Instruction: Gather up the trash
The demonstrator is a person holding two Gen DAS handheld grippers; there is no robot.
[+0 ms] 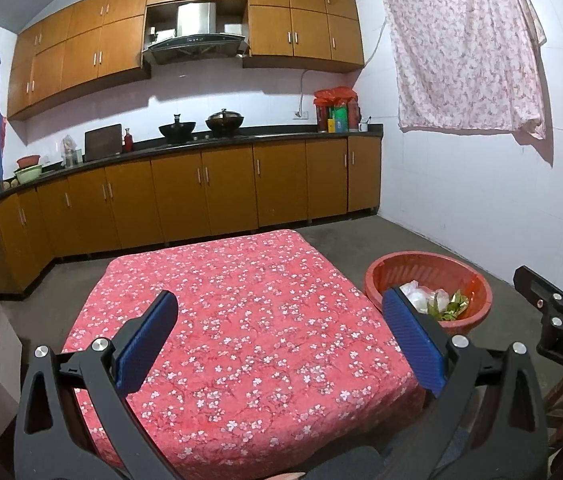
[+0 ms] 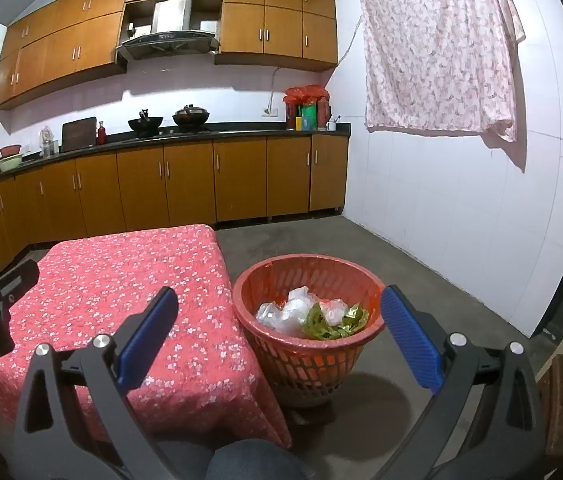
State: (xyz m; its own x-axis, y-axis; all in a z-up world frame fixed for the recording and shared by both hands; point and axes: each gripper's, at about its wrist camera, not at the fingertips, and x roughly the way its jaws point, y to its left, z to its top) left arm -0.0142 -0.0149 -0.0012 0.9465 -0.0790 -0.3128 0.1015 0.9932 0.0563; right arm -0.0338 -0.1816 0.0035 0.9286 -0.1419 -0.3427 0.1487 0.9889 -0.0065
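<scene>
While both tongs are hanging apart and gripping nothing, the left tongs (image 1: 279, 322) are hovering over the red floral-covered worktop (image 1: 241, 320). The right tongs (image 2: 279, 320) are hovering above the red basket (image 2: 265, 280), which is standing on the floor just beside the worktop and holding the trash (image 2: 305, 316): crumpled clear plastic and green wrappers.

Wooden cabinets (image 2: 185, 176), hanging floral sheet (image 2: 437, 48)

The left view's right tool (image 1: 561, 300) is cut off at the frame edge.
</scene>
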